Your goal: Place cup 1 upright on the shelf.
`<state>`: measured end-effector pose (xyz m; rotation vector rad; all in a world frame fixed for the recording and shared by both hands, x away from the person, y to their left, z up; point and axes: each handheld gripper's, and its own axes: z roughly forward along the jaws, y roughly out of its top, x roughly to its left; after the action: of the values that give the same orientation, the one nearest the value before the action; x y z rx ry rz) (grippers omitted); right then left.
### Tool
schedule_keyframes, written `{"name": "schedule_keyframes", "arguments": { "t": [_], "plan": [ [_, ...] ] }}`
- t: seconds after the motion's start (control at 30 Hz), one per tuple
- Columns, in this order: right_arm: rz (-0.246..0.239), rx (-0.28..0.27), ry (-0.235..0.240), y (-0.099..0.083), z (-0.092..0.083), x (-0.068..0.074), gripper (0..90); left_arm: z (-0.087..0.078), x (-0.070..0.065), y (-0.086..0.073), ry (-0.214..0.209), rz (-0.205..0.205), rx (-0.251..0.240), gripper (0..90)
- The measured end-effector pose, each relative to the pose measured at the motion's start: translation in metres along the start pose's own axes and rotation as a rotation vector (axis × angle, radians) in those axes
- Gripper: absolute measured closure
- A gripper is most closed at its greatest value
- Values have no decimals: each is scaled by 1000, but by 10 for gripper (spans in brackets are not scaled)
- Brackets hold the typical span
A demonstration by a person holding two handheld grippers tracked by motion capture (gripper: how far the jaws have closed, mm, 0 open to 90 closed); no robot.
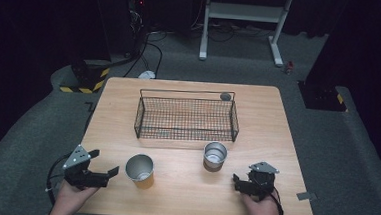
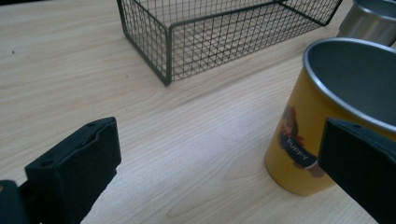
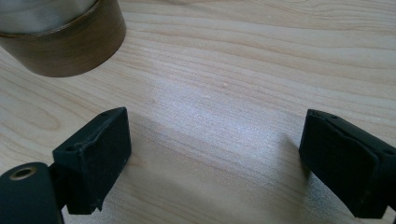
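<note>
A yellow cup [image 1: 140, 170] with a steel inside and a cartoon print [image 2: 299, 144] stands upright near the table's front, left of centre. A plain steel cup [image 1: 215, 155] [image 2: 369, 21] [image 3: 60, 37] stands upright to its right, just in front of the wire basket [image 1: 186, 118] [image 2: 210, 37]. My left gripper [image 1: 104, 163] [image 2: 219, 140] is open and holds nothing, with the yellow cup just beyond its right jaw. My right gripper [image 1: 248, 177] [image 3: 217, 126] is open low over bare wood, right of and nearer than the steel cup.
The black wire basket sits mid-table with nothing seen inside, and a small grey round thing [image 1: 225, 96] rests at its back right rim. The wooden table [image 1: 123, 103] has bare wood on either side. Cables and a white stand [image 1: 244, 13] lie on the floor beyond.
</note>
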<state>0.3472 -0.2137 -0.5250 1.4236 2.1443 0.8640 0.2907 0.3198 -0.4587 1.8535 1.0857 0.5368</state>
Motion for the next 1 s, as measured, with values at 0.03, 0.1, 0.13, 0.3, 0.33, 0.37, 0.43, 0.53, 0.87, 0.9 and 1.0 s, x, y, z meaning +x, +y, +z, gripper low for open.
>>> {"name": "schedule_keyframes", "arguments": {
  "t": [0.03,0.1,0.13,0.3,0.33,0.37,0.43,0.53,0.87,0.9,1.0],
  "plan": [
    [0,0,0,0,0,0,90,0,0,0,0,0,0,0],
    [0,0,0,0,0,0,90,-4,-3,3,-26,-14,-25,0],
    [0,0,0,0,0,0,90,-4,-3,3,-26,-14,-25,0],
    [0,0,0,0,0,0,90,-8,-12,10,-59,-7,-59,0],
    [0,0,0,0,0,0,90,-8,-13,10,-65,-4,-64,0],
    [0,0,0,0,0,0,90,-8,-16,12,-76,-5,-68,0],
    [0,0,0,0,0,0,90,-7,-20,14,-86,8,-71,0],
    [0,0,0,0,0,0,90,-6,-25,15,-93,16,-75,0],
    [0,0,0,0,0,0,90,3,-43,17,-130,46,-96,0],
    [0,0,0,0,0,0,90,5,-46,18,-134,53,-97,0],
    [0,0,0,0,0,0,90,7,-49,18,-153,54,-96,0]
  ]
}}
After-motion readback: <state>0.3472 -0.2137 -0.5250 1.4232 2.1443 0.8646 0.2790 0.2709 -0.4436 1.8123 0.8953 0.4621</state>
